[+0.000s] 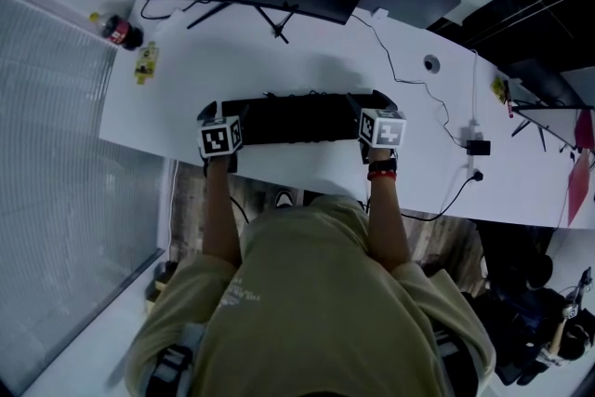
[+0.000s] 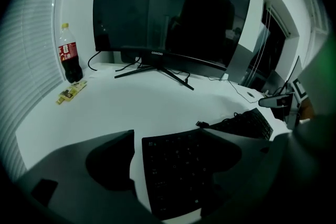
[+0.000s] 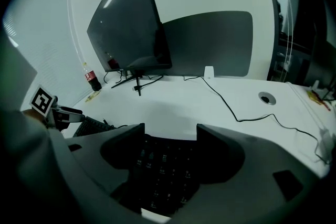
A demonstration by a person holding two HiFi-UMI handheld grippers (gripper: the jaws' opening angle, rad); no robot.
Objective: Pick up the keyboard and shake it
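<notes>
Left claw [image 2: 170, 136] was wide open over the left end of the black keyboard [image 1: 297, 118]. Right claw [image 3: 170, 128] was wide open over the right end. Both had keys between the jaws, but neither was gripping. Keyboard lay flat on the white table [image 1: 307, 60], near my edge. Further back were a black cable [image 3: 231, 107], a yellow packet [image 2: 72, 92] and a cola bottle [image 2: 69, 60] with a red label I couldn't read. At the back stood a dark monitor [image 2: 168, 18]; its bezel badge looked like "coocaa".

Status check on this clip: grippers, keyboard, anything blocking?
Both open: left gripper and right gripper each astride one end of the keyboard, pads not pressing. It lies flat on the desk. Monitor stand well behind.
</notes>
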